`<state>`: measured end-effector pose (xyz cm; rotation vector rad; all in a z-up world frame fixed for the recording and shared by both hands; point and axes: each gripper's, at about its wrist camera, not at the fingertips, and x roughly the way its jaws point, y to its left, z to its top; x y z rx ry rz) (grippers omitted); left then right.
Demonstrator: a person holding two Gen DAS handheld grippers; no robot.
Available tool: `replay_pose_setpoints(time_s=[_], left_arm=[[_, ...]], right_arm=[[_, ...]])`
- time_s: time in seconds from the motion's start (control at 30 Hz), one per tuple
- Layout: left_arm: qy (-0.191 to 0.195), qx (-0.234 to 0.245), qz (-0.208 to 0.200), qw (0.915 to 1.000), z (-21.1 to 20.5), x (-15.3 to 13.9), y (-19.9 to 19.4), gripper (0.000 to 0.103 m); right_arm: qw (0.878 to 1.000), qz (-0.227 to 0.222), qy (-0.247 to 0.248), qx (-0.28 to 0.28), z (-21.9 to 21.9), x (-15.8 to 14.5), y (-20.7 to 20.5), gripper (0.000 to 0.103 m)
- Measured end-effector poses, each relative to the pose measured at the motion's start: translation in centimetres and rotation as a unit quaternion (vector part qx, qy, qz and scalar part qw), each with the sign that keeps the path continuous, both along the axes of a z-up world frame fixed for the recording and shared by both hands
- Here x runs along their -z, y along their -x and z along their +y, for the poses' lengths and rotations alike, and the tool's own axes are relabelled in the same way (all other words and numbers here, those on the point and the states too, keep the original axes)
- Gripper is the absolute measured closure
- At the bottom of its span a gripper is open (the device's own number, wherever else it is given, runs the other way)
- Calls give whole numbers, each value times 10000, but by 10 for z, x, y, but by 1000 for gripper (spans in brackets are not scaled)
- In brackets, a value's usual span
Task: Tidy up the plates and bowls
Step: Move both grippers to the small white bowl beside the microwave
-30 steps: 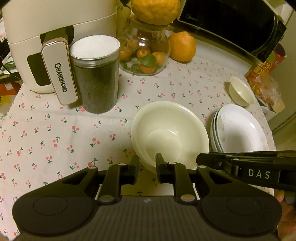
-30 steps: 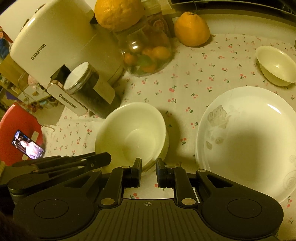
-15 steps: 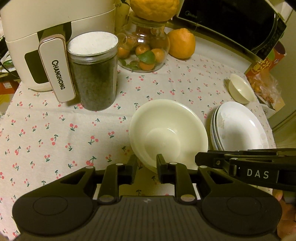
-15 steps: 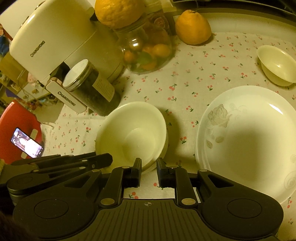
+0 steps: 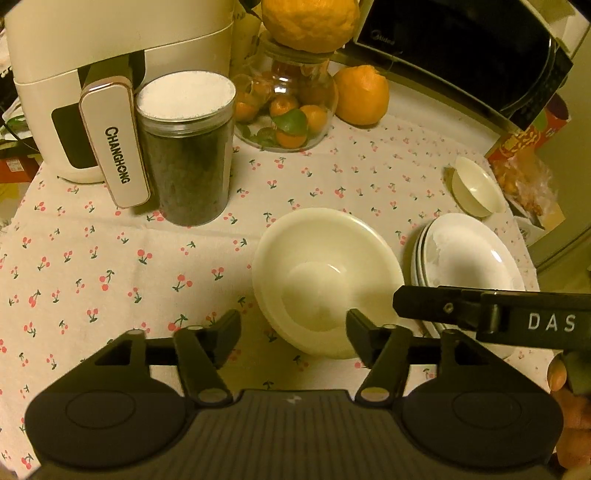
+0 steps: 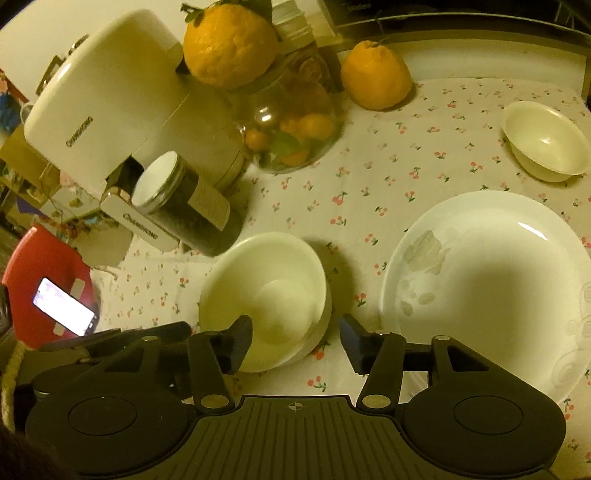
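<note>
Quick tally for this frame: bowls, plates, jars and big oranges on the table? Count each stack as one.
Bowl stack: 1
Single bowl: 1
Plate stack: 1
Jars: 2
Big oranges: 2
Total: 7

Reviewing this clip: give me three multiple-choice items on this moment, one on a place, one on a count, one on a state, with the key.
1. Where is the small bowl?
A. inside the stacked bowls
B. alone, beyond the plates
C. on the jar

2. How many large oranges sit outside the glass jar?
A. one
B. two
C. four

3. How is the left tool?
A. open, empty
B. shut on a plate
C. shut on the canister

Key: B, it stands apart past the plates; B, one on the jar's lid, one beside it; A, its jaws have just been opening, gripping nothing.
</note>
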<state>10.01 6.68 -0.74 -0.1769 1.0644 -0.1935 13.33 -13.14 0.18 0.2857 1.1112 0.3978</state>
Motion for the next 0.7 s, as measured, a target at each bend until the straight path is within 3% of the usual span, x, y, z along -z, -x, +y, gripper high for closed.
replay_pose_setpoints(time_s=[0.33, 0.4, 0.7], left_arm=[[-83, 199, -279, 9994, -13, -15, -2, 10], [-115, 192, -314, 9993, -16, -18, -3, 8], [-61, 155, -343, 9993, -34, -22, -13, 2]], right_arm=[[9993, -43, -208, 321, -21, -12, -6, 25], [9989, -53, -266, 380, -27, -14, -7, 19], [9976, -191, -283, 608, -57, -21, -13, 12]])
